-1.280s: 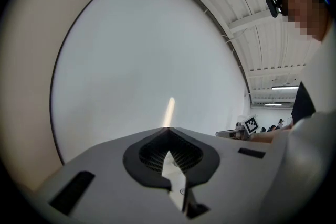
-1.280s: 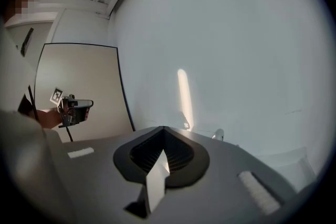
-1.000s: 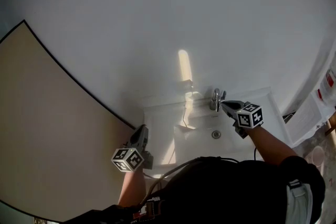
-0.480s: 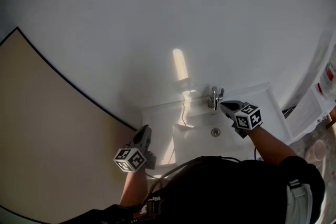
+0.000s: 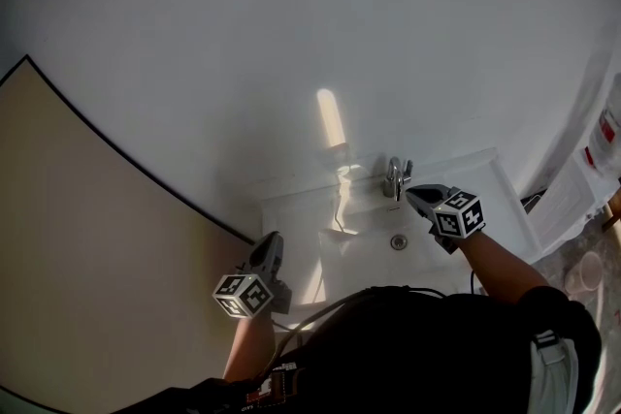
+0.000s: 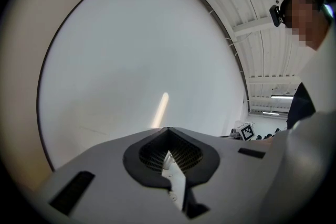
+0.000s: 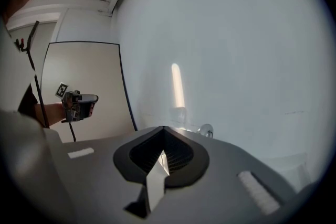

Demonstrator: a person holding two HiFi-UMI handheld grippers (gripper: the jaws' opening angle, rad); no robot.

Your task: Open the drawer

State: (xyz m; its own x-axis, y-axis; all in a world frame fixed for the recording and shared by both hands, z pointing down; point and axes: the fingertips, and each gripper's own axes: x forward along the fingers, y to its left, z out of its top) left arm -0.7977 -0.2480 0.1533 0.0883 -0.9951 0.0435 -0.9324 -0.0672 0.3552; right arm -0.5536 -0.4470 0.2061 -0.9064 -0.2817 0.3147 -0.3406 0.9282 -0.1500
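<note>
No drawer shows in any view. A white washbasin (image 5: 369, 257) with a chrome tap (image 5: 396, 177) stands against a white wall below me. My right gripper (image 5: 411, 193) is shut and empty, its tips right beside the tap (image 7: 206, 130); whether they touch it I cannot tell. My left gripper (image 5: 271, 241) hovers over the basin's left rim, pointing at the wall, jaws together with nothing held. From the right gripper view the left gripper (image 7: 79, 104) hangs in front of a beige panel. The right gripper's marker cube (image 6: 243, 131) shows at the right of the left gripper view.
A beige panel (image 5: 78, 238) with a dark edge fills the left. White sheets (image 5: 572, 199) and clutter lie at the far right. A streak of light (image 5: 330, 118) falls on the wall above the tap. A cable (image 5: 310, 310) runs across my dark clothing.
My left gripper has drifted slightly toward the basin. The right gripper stays beside the tap, still shut. The view has shifted a little.
</note>
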